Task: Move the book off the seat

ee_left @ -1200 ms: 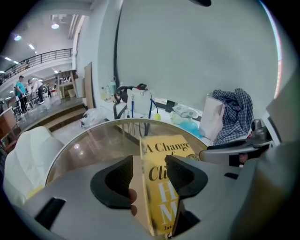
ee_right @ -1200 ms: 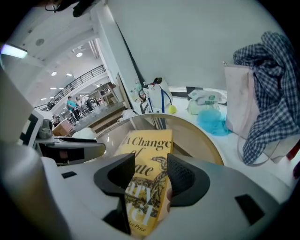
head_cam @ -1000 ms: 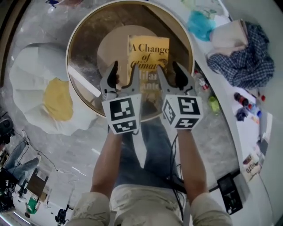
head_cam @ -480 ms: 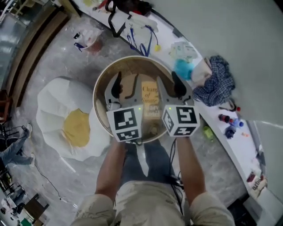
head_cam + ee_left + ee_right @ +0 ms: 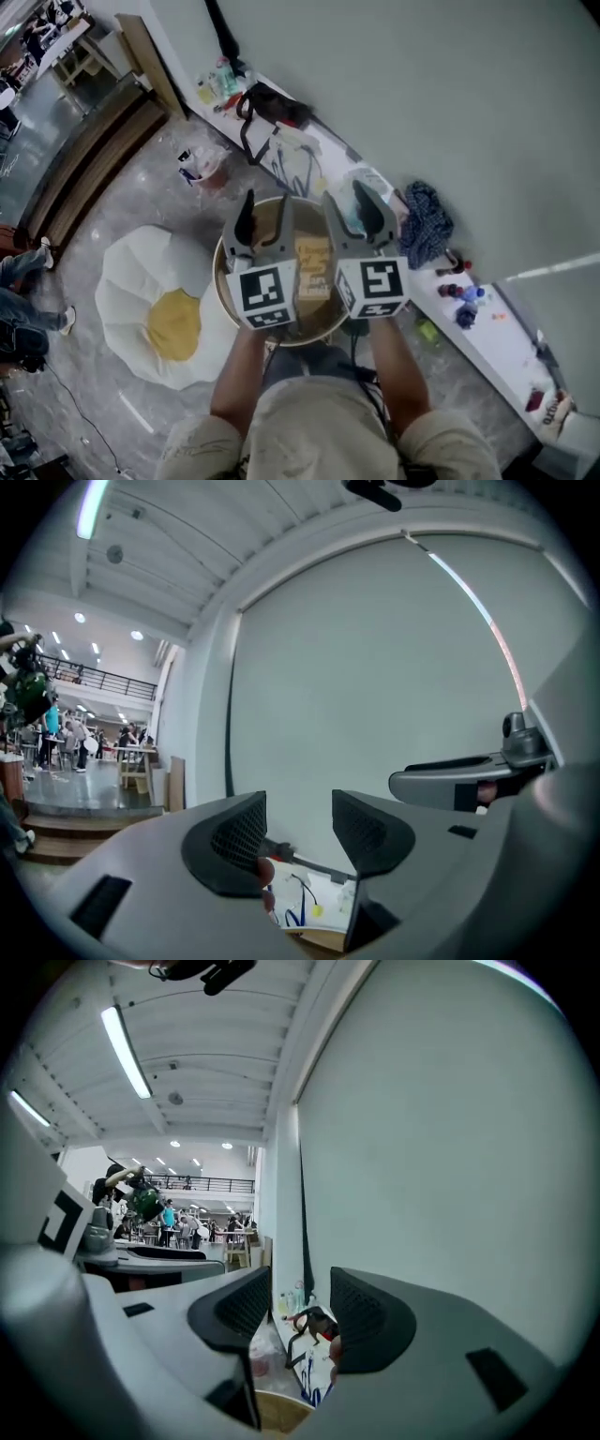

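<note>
In the head view a yellow book lies flat on the round tan seat of a wood-rimmed stool, far below. My left gripper and right gripper are held side by side high above it, both open with nothing between the jaws. Only a slice of the book shows between the two marker cubes. The left gripper view has my left gripper aimed at a plain grey wall, with a sliver of the seat's rim under the jaws. In the right gripper view my right gripper faces the same wall.
A white and yellow egg-shaped cushion lies on the floor left of the seat. A long white ledge along the wall carries a blue checked cloth, bags, cables and small bottles. Wooden steps rise at the upper left.
Both grippers and the head camera have risen well away from the seat, so the book and stool look much smaller. The jaws now aim at the wall. Both grippers stayed open.
</note>
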Available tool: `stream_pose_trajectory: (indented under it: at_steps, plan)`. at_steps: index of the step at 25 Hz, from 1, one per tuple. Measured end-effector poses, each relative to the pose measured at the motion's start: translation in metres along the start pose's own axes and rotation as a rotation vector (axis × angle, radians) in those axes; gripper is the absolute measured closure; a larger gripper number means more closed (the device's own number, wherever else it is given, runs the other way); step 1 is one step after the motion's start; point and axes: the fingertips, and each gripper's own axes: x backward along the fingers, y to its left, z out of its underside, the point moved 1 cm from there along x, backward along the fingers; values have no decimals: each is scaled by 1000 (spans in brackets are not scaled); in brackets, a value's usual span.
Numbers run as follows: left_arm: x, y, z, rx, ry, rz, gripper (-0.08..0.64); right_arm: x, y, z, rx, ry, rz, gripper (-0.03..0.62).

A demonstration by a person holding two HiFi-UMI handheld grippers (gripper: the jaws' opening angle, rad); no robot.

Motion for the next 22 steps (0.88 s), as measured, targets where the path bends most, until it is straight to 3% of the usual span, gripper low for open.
stream_pose_trajectory:
  at_steps: [3, 7, 18, 22]
  plan:
    - [14, 0, -30, -15, -61, 6, 336, 15, 9, -34, 37, -53, -7, 388]
    - [35, 8, -49, -34, -95, -7, 354, 32, 25, -50, 64, -82, -20, 388]
    - [64, 43, -60, -46, -115, -39, 547, 32, 83, -75, 67, -128, -132, 390]
    - [65, 50, -62, -41, -116, -34, 557, 30, 89, -79, 63, -143, -131, 467]
